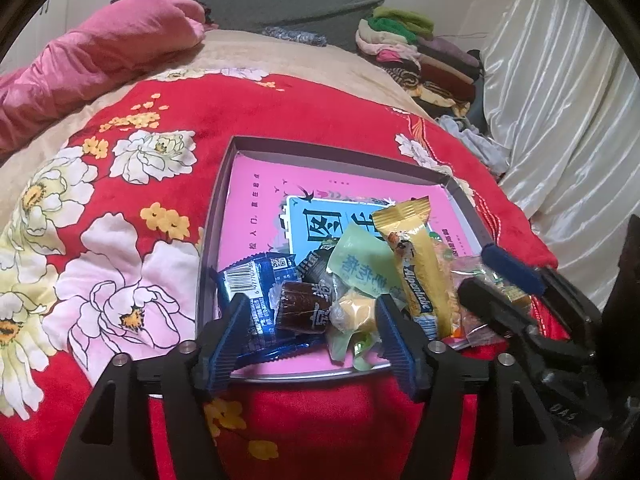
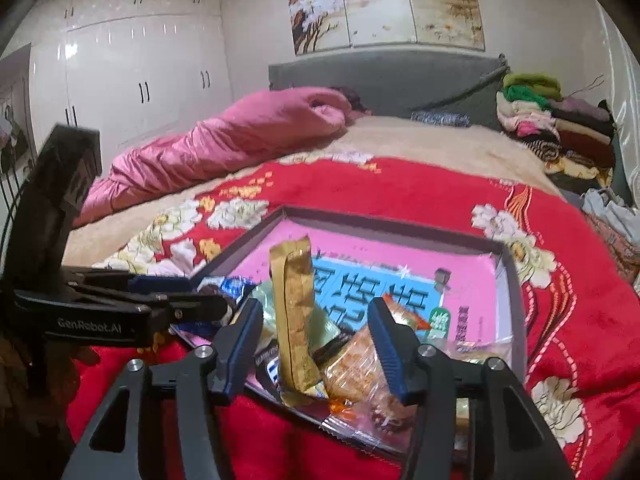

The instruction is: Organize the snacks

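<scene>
A shallow grey box (image 1: 212, 216) with a pink printed floor lies on the red flowered blanket (image 1: 120, 208). Several wrapped snacks are heaped at its near end: a blue packet (image 1: 256, 280), a brown candy (image 1: 304, 308), a pale green wrapper (image 1: 362, 264) and a gold bar (image 1: 420, 268). My left gripper (image 1: 310, 312) is open, its jaws on either side of the brown candy. My right gripper (image 2: 314, 320) is open over the same heap, with the gold bar (image 2: 294, 312) and a clear orange snack pack (image 2: 356, 364) between its jaws. The box rim (image 2: 508, 280) shows there too.
A pink quilt (image 1: 92, 52) lies at the back left of the bed. Folded clothes (image 1: 424, 56) are stacked at the back right by the grey headboard (image 1: 248, 0). A white satin curtain (image 1: 560, 92) hangs on the right. White wardrobes (image 2: 132, 72) stand at the left.
</scene>
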The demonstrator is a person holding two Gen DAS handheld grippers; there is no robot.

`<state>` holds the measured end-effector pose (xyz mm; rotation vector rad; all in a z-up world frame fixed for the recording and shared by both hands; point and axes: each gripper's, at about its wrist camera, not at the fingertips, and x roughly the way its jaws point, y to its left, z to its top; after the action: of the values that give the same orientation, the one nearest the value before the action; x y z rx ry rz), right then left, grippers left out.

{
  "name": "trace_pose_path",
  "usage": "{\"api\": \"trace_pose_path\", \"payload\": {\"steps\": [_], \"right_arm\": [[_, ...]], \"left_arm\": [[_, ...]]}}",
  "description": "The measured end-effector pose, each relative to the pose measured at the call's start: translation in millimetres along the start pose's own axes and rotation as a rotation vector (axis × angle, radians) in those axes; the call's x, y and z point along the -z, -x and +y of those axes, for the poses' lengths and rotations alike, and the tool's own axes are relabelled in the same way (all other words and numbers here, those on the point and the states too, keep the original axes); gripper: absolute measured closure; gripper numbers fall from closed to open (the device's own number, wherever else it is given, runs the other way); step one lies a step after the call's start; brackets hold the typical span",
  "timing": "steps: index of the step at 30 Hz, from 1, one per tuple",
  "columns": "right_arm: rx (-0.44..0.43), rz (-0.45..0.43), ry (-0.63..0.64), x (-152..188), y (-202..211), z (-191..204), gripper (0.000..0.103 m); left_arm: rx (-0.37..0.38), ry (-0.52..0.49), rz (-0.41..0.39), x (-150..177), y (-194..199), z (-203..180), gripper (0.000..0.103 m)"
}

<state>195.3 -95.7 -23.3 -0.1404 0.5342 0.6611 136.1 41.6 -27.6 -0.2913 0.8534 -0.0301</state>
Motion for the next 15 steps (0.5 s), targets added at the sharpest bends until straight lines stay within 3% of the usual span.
{"api": "trace_pose_path", "payload": {"steps": [6,15], "right_arm": [[0.035,-0.084,0.012,-7,27,2,0.03],[0.123,-0.062,-0.055,5,67,9,0.012]], "left_arm": [[-0.016,-0.024,-0.015,0,11,-4,0.027],[-0.021,-0.033,-0.01,23,39,-16,0.022]]}}
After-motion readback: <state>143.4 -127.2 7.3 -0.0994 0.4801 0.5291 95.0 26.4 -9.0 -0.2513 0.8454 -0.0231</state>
